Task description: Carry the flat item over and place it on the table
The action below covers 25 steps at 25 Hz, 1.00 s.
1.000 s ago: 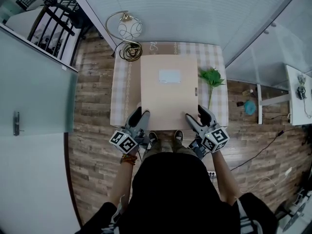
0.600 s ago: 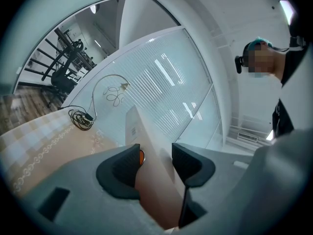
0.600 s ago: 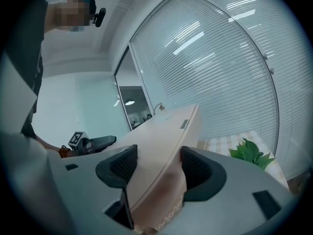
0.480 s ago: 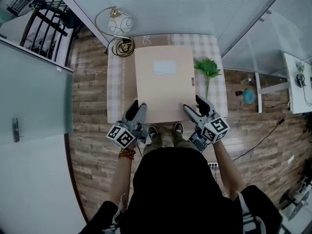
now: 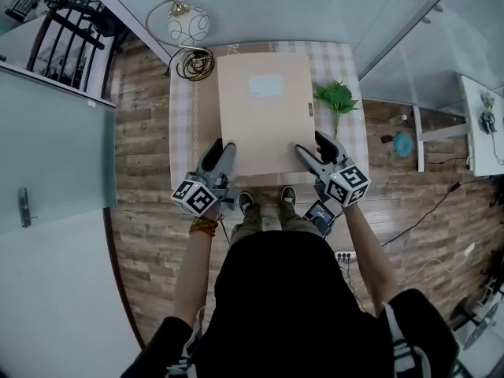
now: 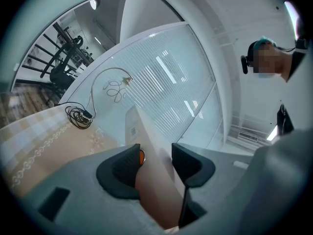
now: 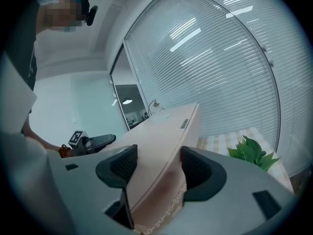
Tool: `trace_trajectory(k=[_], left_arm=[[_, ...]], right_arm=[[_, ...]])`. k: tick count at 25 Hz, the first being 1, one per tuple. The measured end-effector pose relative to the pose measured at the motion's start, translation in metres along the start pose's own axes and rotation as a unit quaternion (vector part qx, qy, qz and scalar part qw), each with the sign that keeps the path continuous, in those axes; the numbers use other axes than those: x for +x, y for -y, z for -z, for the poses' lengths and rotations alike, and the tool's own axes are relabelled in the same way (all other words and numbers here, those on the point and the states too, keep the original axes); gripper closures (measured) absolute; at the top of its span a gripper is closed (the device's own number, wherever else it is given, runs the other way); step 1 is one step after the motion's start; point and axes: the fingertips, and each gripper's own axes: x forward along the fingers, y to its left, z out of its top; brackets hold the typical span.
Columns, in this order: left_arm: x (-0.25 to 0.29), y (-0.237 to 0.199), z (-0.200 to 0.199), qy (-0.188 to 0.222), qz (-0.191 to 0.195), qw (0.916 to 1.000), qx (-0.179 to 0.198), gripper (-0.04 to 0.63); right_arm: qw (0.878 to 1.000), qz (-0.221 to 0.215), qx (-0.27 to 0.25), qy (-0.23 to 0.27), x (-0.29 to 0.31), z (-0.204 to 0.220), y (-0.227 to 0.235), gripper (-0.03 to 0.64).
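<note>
A flat beige cardboard box with a white label lies lengthwise over the table with the checked cloth. My left gripper is shut on its near left corner and my right gripper on its near right corner. In the left gripper view the box runs edge-on between the dark jaws of that gripper. The right gripper view shows the box's near edge pinched in that gripper, with the lace-patterned cloth just beneath. I cannot tell whether the box touches the table.
A round glass lamp and a coiled black cable sit at the table's far left corner. A green plant sprig lies on the cloth right of the box. Glass walls and blinds stand behind the table. Wooden floor surrounds it.
The box has travelled forward with both grippers and now covers more of the table, its far edge near the table's back edge. Both grips are unchanged.
</note>
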Motion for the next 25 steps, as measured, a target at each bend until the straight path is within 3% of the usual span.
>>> trace_trajectory(k=[25], left_arm=[[0.034, -0.07, 0.042, -0.031, -0.051, 0.9962, -0.063, 0.391]], right_arm=[[0.998, 0.01, 0.039, -0.055, 0.045, 0.046, 0.053, 0.357]])
